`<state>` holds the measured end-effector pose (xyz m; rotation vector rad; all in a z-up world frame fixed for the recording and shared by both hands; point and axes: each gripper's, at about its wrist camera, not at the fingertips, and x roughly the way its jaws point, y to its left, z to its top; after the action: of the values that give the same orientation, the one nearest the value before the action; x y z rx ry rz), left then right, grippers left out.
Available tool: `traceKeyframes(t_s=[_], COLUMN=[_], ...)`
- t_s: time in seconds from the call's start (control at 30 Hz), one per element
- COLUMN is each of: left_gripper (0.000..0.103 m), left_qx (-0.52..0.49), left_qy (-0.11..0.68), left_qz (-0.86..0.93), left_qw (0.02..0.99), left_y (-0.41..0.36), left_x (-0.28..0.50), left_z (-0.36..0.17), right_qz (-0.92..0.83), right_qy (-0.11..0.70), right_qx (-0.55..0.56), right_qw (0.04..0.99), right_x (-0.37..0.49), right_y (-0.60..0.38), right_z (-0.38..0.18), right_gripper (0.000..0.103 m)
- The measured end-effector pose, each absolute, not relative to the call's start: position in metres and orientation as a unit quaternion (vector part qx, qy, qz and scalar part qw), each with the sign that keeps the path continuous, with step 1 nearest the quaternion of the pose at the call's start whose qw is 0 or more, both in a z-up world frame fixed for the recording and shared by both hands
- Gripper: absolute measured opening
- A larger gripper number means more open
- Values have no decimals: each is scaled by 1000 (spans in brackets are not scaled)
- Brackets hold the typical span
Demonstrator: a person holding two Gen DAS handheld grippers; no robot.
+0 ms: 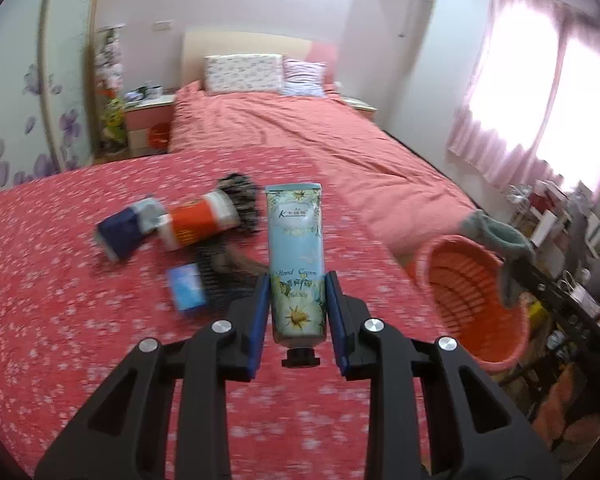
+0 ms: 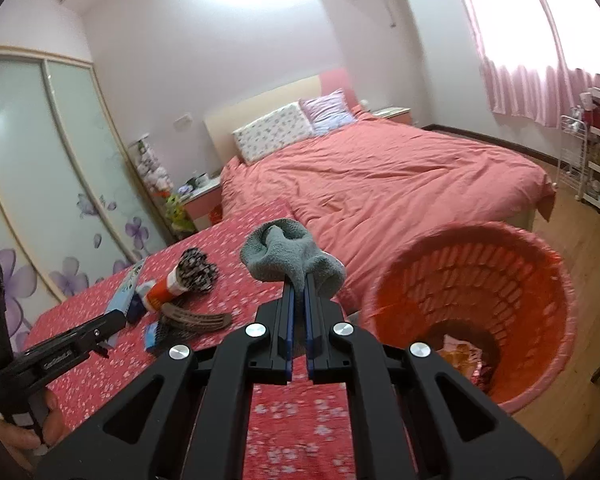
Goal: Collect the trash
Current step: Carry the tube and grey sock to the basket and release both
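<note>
My left gripper [image 1: 298,280] is shut on a pale blue hand cream tube [image 1: 296,232], cap toward the camera, lifted above the red flowered tablecloth [image 1: 60,280]. My right gripper [image 2: 298,282] is shut on a grey sock [image 2: 288,256], which bunches up over its fingertips. An orange plastic basket [image 2: 540,248] stands just right of the table, with some wrappers [image 2: 464,356] at its bottom. In the left wrist view the sock [image 1: 496,236] hangs over the basket's [image 1: 472,300] far rim. The right wrist view shows the left gripper [image 2: 114,318] with the tube [image 2: 126,284] at far left.
On the cloth lie an orange-and-white tube [image 1: 198,220], a dark blue packet [image 1: 124,232], a small blue box [image 1: 186,286], a brown comb [image 2: 196,320] and a black-and-white patterned cloth [image 2: 196,268]. A bed [image 2: 380,184] stands behind the table and cluttered shelves [image 1: 560,240] stand to the right.
</note>
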<state>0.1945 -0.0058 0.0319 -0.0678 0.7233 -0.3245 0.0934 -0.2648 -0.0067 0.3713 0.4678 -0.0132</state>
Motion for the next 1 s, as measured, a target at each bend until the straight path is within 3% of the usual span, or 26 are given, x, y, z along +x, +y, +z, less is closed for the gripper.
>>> traceKeyframes(t_s=[0.43,1.0], left_gripper=[28,28], left_qx=[-11,16], left_qy=[352,390], left_qz=[-250,-331], left_qw=[902,859], left_y=[-105,-232], left_x=[189,211], left_z=[31,-12], right_qz=[-70,-120], right_qy=[196,197], right_qx=[225,276], right_qw=[952,933], right_x=[71,82], right_y=[-334,-409], right_z=[-9,-44], right_gripper=[4,5])
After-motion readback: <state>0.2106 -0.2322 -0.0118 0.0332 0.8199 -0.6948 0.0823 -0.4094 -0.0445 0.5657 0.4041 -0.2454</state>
